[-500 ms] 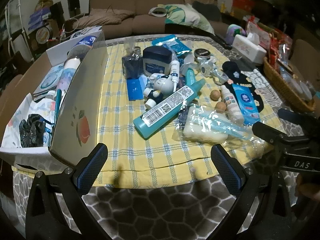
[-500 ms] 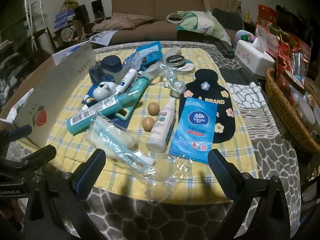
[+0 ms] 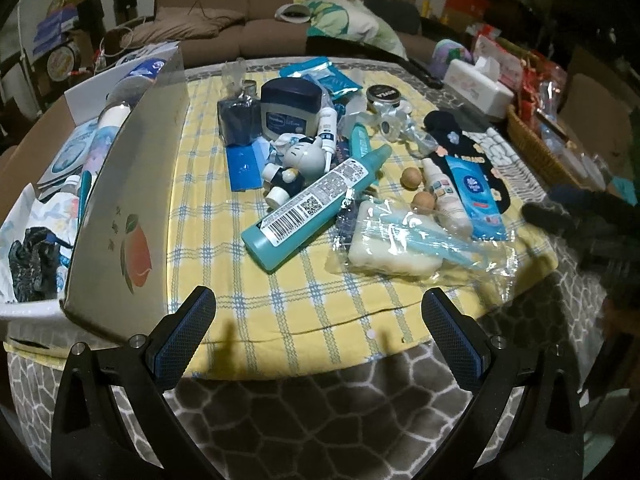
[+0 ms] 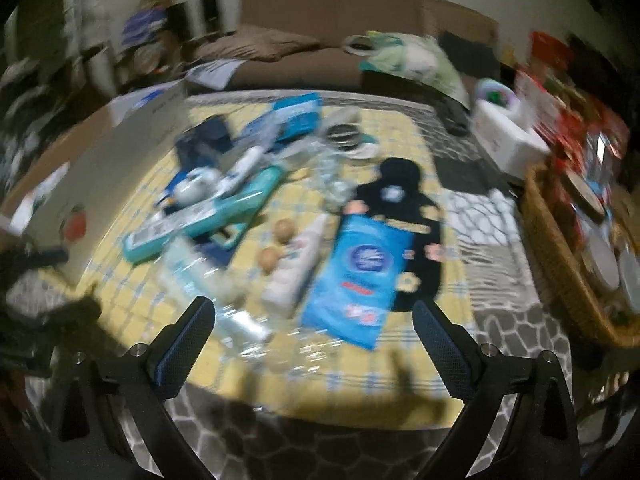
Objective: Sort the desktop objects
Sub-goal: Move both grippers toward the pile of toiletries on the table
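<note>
Left gripper & right gripper — both spread wide, holding nothing — above yellow cloth.

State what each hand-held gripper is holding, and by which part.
Nothing is held. The left hand-held gripper and right hand-held gripper are both open, with nothing between their fingers.

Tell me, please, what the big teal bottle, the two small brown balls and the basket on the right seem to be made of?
Teal bottle: likely plastic, smooth with a soft sheen, and a printed barcode label.
Brown balls: probably unfinished wood, matte and tan; no grain is visible, so it is uncertain.
Basket: woven wicker or rattan, by its braided brown rim.
</note>
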### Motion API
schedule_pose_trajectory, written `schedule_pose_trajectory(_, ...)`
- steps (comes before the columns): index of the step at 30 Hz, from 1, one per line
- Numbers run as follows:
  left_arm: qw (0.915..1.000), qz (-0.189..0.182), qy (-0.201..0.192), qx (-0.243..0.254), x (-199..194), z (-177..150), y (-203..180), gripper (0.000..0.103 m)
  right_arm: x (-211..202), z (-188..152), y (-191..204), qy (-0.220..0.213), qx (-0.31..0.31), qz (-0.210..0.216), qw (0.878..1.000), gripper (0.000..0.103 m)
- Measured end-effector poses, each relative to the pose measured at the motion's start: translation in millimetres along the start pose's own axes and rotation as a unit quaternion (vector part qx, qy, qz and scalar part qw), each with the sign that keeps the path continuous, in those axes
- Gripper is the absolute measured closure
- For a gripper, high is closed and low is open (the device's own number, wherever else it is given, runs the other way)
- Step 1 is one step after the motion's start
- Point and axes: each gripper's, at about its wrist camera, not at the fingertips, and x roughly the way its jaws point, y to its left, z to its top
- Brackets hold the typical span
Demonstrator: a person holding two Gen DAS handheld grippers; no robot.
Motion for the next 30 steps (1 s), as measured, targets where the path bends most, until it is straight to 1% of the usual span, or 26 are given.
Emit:
schedule_pose_trajectory(2,1.0000,0.002,-0.001,0.001,3,4,2,0.000,1,6,-29,-0.001,0.053,0.001,0.999,0.004)
schedule_pose_trajectory(4,1.0000,0.004,-0.003,0.001,6,9,4,0.000,0,11,-49,-0.005,0.083,-0.004,0.996,0.005)
schedule_pose_trajectory(8,1.0000,-0.003,-0.008,0.003,11,21,6,0.000,6,15,-81,-0.004,0.121,-0.021,0.992,0.005)
schedule_pose_trajectory(10,0.9999,-0.004,-0.011,0.004,13,26,7,0.000,11,13,-91,-0.002,0.139,-0.015,0.990,0.009)
schedule_pose_trajectory(14,1.0000,-0.001,-0.008,0.004,28,33,12,0.000,26,6,-91,0.010,0.162,0.022,0.986,0.019)
schedule_pose_trajectory(17,0.9998,-0.007,-0.013,0.013,35,36,13,0.000,37,11,-77,0.022,0.153,0.053,0.987,0.022)
schedule_pose_trajectory(19,0.9996,-0.001,-0.014,0.026,39,40,11,0.001,37,16,-67,0.018,0.142,0.062,0.988,0.022)
schedule_pose_trajectory(21,0.9990,0.010,-0.013,0.042,46,43,9,0.007,38,25,-58,0.011,0.137,0.075,0.988,0.022)
schedule_pose_trajectory(25,0.9972,0.029,0.002,0.069,66,47,9,0.035,46,38,-42,0.005,0.137,0.102,0.985,0.022)
schedule_pose_trajectory(26,0.9968,0.033,0.007,0.073,71,47,10,0.038,48,40,-38,0.005,0.136,0.109,0.985,0.022)
schedule_pose_trajectory(27,0.9961,0.039,0.010,0.079,75,47,10,0.038,52,42,-33,0.007,0.133,0.115,0.984,0.022)
schedule_pose_trajectory(30,0.9948,0.043,0.016,0.091,85,46,10,0.038,62,47,-23,0.015,0.128,0.132,0.983,0.022)
